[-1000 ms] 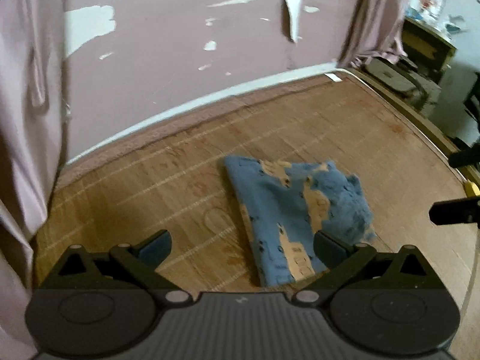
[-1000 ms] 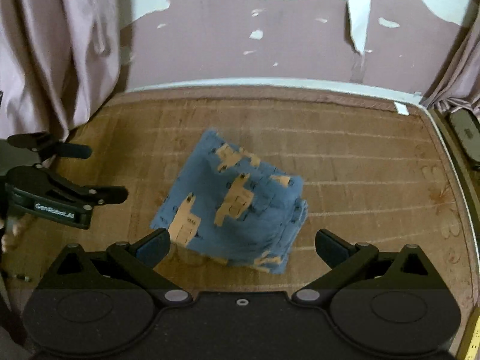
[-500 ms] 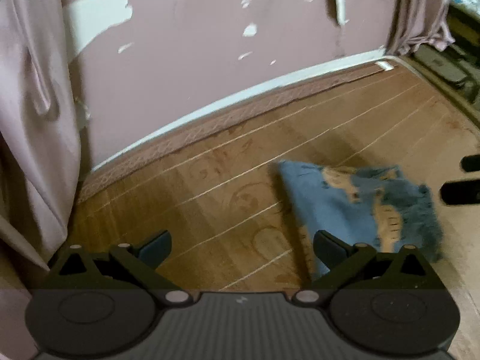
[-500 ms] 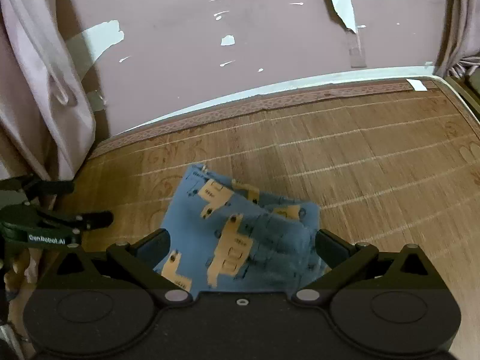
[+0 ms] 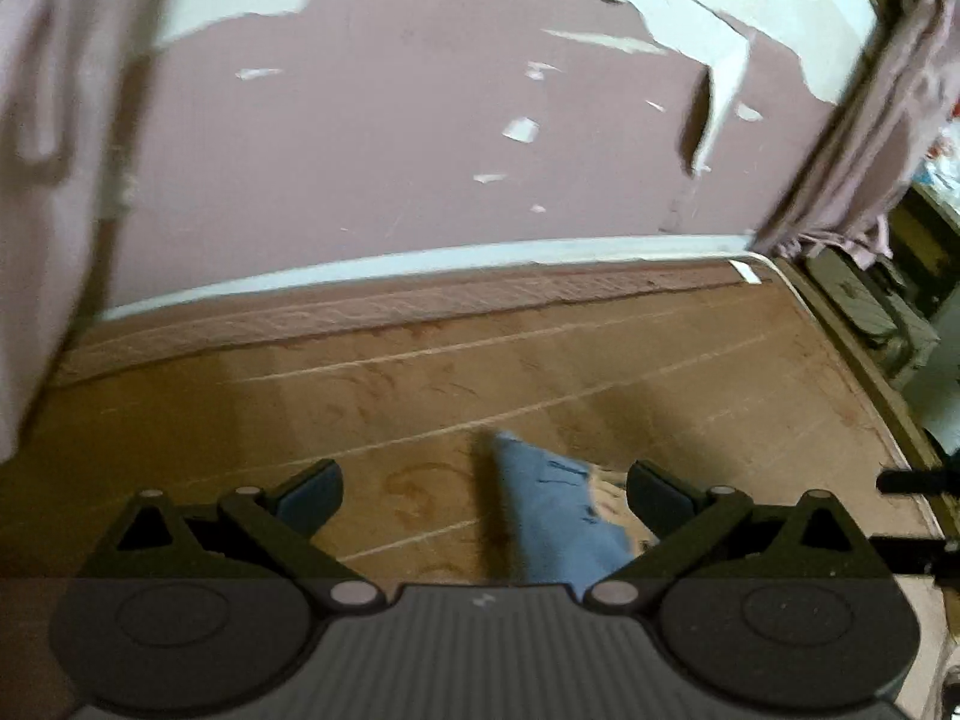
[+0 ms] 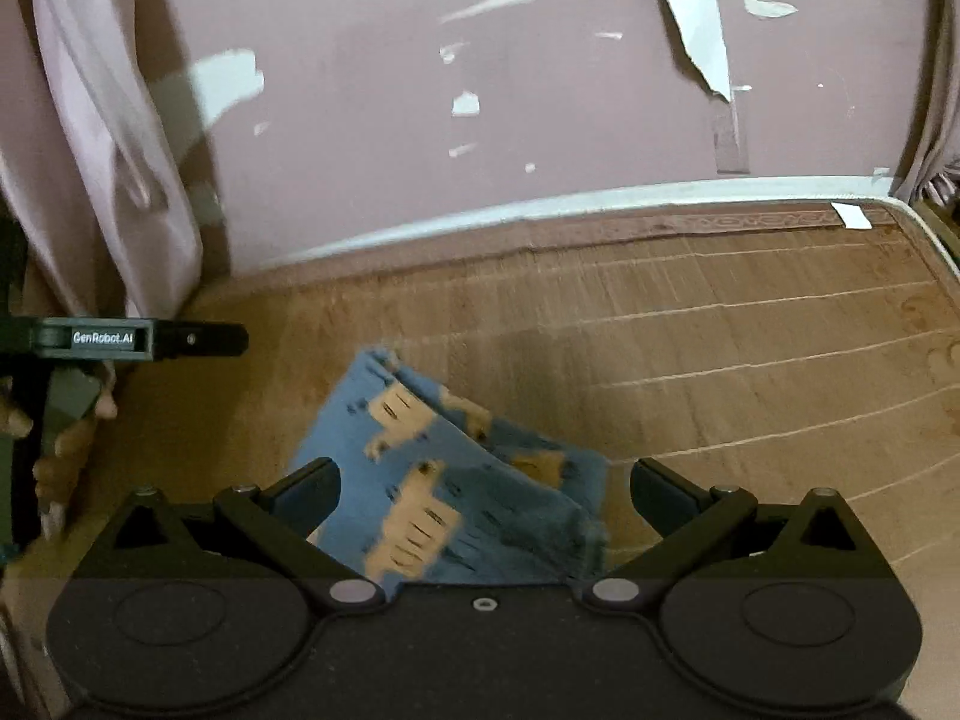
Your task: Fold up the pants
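The pants [image 6: 456, 480] are blue with tan shapes, folded into a small bundle on the brown woven mat [image 6: 720, 330]. In the right wrist view they lie under and between the fingers of my right gripper [image 6: 483, 498], which is open and holds nothing. In the left wrist view only a strip of the pants [image 5: 558, 516] shows, near the right finger of my left gripper [image 5: 483, 495], also open and empty. The left gripper [image 6: 138, 339] appears at the left edge of the right wrist view, held by a hand [image 6: 60, 450]. The black tips of the right gripper [image 5: 912, 483] show at the right edge of the left wrist view.
A mauve wall [image 5: 420, 120] with peeling paint rises behind the mat. Pale curtains hang at the left [image 6: 102, 150] and the right [image 5: 870, 150]. Beyond the mat's right edge stands dark furniture [image 5: 864, 312].
Both cameras have tilted up and pulled back, so the pants sit lower in each view. The left gripper has swung back toward the right. Both grippers stay open.
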### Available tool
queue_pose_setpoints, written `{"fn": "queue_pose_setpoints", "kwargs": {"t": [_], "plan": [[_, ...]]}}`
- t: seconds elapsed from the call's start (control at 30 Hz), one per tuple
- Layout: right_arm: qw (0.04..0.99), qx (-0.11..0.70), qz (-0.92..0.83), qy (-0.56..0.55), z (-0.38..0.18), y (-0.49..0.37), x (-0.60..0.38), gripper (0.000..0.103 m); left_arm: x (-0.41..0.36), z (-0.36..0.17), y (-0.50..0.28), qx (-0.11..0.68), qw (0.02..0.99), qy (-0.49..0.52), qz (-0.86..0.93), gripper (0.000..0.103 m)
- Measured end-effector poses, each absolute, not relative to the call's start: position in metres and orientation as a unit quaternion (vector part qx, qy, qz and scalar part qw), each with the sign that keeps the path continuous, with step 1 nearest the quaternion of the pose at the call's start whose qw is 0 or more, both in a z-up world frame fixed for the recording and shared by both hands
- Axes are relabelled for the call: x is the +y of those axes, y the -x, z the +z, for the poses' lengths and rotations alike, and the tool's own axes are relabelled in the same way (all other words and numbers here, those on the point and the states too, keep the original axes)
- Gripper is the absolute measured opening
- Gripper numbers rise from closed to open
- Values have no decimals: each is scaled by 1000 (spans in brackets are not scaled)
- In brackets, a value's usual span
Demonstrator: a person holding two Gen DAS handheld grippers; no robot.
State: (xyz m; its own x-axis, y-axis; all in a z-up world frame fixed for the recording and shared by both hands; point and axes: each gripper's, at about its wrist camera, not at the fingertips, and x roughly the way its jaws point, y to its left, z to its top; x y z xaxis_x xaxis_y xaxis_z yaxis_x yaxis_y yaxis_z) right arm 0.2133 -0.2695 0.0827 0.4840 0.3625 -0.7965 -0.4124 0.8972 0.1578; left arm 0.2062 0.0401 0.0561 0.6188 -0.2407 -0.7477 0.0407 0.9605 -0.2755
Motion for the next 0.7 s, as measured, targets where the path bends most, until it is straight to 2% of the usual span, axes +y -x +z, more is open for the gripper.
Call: {"fn": "queue_pose_setpoints", "kwargs": {"t": [0.2, 0.37, 0.57, 0.7], "plan": [[858, 440, 259, 57, 65, -228, -294, 102, 5, 34, -226, 389, 906, 99, -134, 103], [840, 477, 248, 75, 40, -236, -306, 103, -3, 35, -265, 428, 890, 88, -128, 103], [827, 499, 252, 67, 67, -238, -305, 103, -13, 59, -297, 467, 878, 31, -102, 103], [812, 503, 292, 39, 69, -249, -303, 103, 1, 61, -300, 472, 875, 65, -89, 103]]}}
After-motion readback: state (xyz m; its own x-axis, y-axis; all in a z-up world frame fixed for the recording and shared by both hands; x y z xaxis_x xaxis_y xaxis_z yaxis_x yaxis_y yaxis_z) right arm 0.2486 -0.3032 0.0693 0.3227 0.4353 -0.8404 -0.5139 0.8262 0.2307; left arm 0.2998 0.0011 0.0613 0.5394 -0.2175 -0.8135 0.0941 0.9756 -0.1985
